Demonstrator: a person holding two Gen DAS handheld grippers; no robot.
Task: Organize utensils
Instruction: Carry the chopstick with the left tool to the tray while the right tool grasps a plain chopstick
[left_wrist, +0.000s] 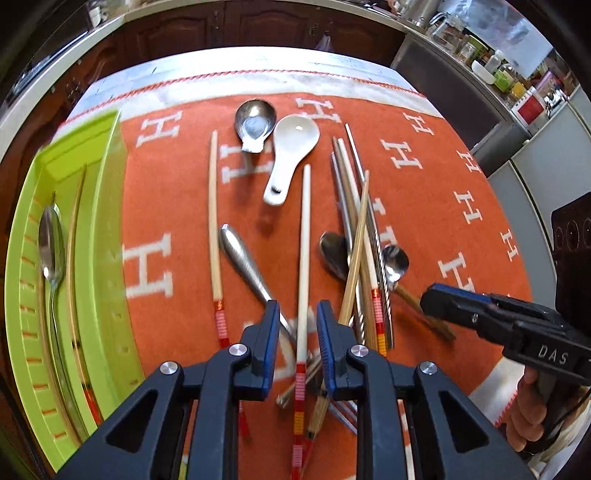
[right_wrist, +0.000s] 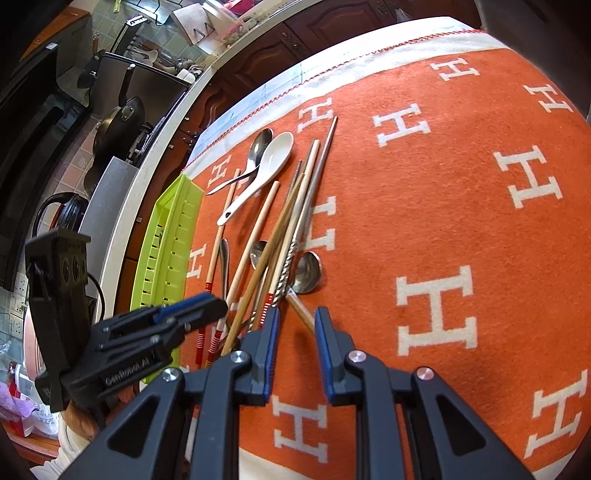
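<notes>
Left gripper (left_wrist: 293, 314) nearest the lens: jaws slightly spread, nothing pinched, straddling from above a pale chopstick with red-banded end (left_wrist: 303, 258); aligned along the stick, probably to take it lengthwise for a clean lift. Right gripper (right_wrist: 294, 319) likewise: jaws a little apart, empty, poised over the wooden handle (right_wrist: 301, 314) of a small steel spoon (right_wrist: 308, 273) at the edge of the heap; contact not confirmed. Loose utensils on orange H-patterned cloth (right_wrist: 461, 166) over the bench: chopstick bundle (left_wrist: 354, 229) crossed and overlapping, white ceramic spoon (left_wrist: 291, 155) beside steel soup spoon (left_wrist: 255, 123), one more pale chopstick (left_wrist: 213, 221) lying apart to the left. Green tray (left_wrist: 107, 229) at the cloth's left edge already holding a steel spoon (left_wrist: 51, 247) and a long thin stick, presumably a chopstick, laid lengthwise, so sorted items parallel to its walls. Judged stage: early, most pieces still unsorted. Risk: crossed sticks dragging neighbours on lift.
</notes>
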